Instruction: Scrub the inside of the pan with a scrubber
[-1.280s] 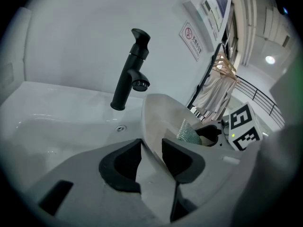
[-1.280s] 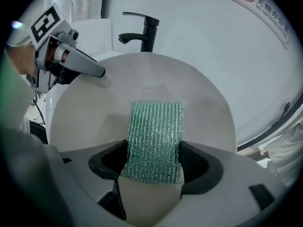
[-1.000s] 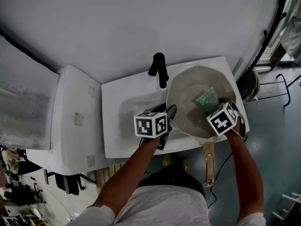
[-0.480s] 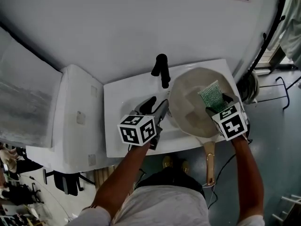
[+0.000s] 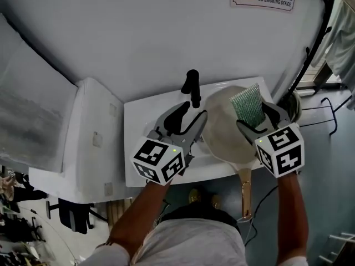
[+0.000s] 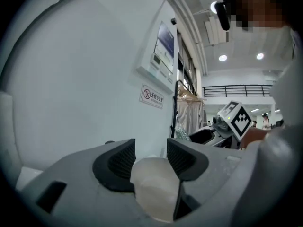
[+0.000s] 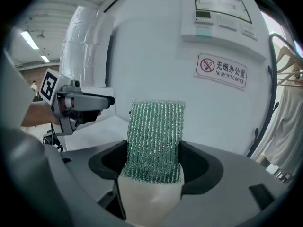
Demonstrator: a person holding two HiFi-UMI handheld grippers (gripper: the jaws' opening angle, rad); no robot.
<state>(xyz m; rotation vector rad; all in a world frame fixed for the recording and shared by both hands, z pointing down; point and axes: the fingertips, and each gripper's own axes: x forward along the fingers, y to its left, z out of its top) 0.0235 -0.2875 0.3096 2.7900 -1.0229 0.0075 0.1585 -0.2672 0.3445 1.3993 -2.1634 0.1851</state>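
Overall light: soft, even indoor light, brightest on the white wall [image 5: 138, 32] and sink [image 5: 145, 121].
Sources: round ceiling lamps [image 6: 222, 58] glow in the left gripper view; strip lights [image 7: 29, 40] show in the right gripper view.
Shadows: faint on the wall. The floor [image 5: 333, 165] below is dim.
Distortion: both gripper views are fisheye with black corners, and straight edges bow in the head view.
Focus: the scrubber [image 7: 154, 141] mesh is crisp, while the left claw [image 6: 150, 157], close to the lens, looks soft.

Lower end of scrubber [image 5: 248, 105] hidden between jaws of right gripper [image 5: 259, 119]. Near rim of pan [image 5: 222, 129] hidden behind that gripper. Wall panel [image 7: 222, 13] cut off at top edge, right gripper view.
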